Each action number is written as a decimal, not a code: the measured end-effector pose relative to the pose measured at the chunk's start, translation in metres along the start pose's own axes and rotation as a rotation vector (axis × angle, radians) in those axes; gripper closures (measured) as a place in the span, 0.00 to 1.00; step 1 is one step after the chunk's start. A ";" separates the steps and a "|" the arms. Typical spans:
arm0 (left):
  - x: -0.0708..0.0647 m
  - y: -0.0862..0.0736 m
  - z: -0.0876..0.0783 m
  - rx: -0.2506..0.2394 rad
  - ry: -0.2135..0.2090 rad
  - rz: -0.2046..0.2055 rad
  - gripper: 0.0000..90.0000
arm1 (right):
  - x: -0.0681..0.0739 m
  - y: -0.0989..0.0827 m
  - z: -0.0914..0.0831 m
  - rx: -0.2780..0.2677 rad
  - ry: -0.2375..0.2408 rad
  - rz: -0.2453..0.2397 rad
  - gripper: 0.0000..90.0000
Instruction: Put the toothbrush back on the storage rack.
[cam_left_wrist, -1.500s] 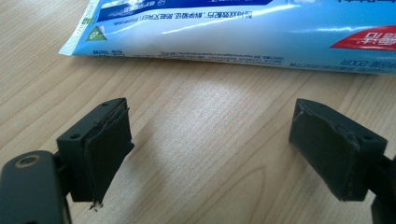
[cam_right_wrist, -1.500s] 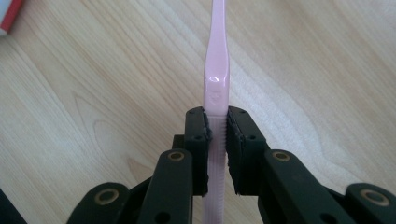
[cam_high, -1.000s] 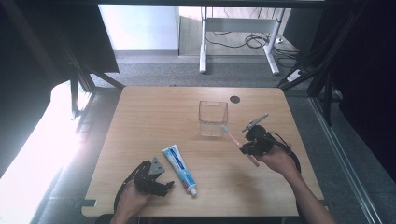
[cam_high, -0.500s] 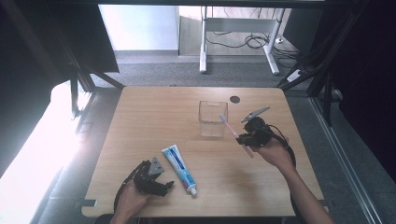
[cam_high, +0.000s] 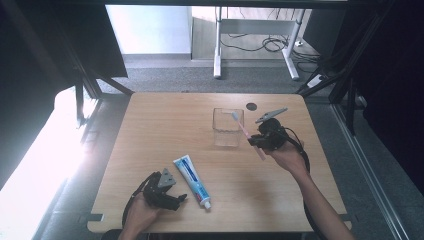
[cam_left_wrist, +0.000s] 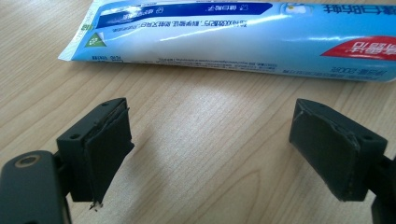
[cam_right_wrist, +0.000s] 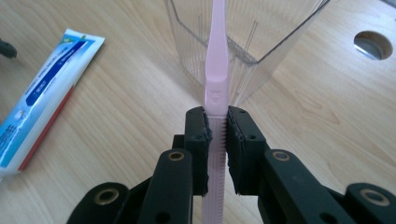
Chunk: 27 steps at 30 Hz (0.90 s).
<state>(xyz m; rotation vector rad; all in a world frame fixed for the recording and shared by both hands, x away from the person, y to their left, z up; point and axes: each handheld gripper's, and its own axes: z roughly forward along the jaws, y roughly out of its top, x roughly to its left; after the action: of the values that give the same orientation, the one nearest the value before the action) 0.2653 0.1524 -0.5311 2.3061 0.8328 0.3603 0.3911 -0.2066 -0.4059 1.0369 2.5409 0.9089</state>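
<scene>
Left gripper (cam_high: 180, 199) sits at the near edge of the table (cam_high: 150, 130), person's left hand (cam_high: 142, 212) on it, jaws spread wide with only bare wood between the pads (cam_left_wrist: 109, 140). Nothing held. Toothpaste tube (cam_high: 192, 181) lies flat just past the jaws, not touching them; in the left gripper view it runs across the frame beyond both pads (cam_left_wrist: 233, 32). In the high view its cap end points toward the near edge and the crimped end points away.

Further out, on the right side: right gripper (cam_high: 254, 141) in the right hand (cam_high: 287, 156), held up off the table. Jaws clamped on the ribbed handle of a pink toothbrush (cam_right_wrist: 215, 84), pads pressing on both sides. The brush runs forward from the jaws, tilted, with its head (cam_high: 235, 116) up at the rim of the clear square cup (cam_high: 227, 135). Can't tell from the high view if the head is inside the rim or just above it; the right gripper view crops the head off.

Cup stands upright near table centre, well apart from the tube. Beyond it, a round cable hole (cam_high: 251, 106) in the tabletop near the far edge. Past the table: grey floor, white desk legs (cam_high: 218, 40), loose cables.
</scene>
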 end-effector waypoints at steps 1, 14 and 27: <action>0.000 0.000 0.000 -0.007 -0.003 -0.006 0.15 | -0.001 0.001 0.000 -0.005 0.000 0.002 0.88; 0.001 -0.001 0.000 -0.019 -0.026 -0.018 0.15 | -0.003 0.018 0.006 -0.067 0.003 0.018 0.88; 0.002 -0.001 -0.001 -0.018 -0.027 -0.008 0.15 | -0.003 0.035 0.018 -0.116 0.004 0.034 0.88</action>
<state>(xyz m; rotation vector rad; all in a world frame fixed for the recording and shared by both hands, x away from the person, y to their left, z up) 0.2658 0.1543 -0.5312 2.2853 0.8224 0.3311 0.4202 -0.1815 -0.3980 1.0468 2.4482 1.0545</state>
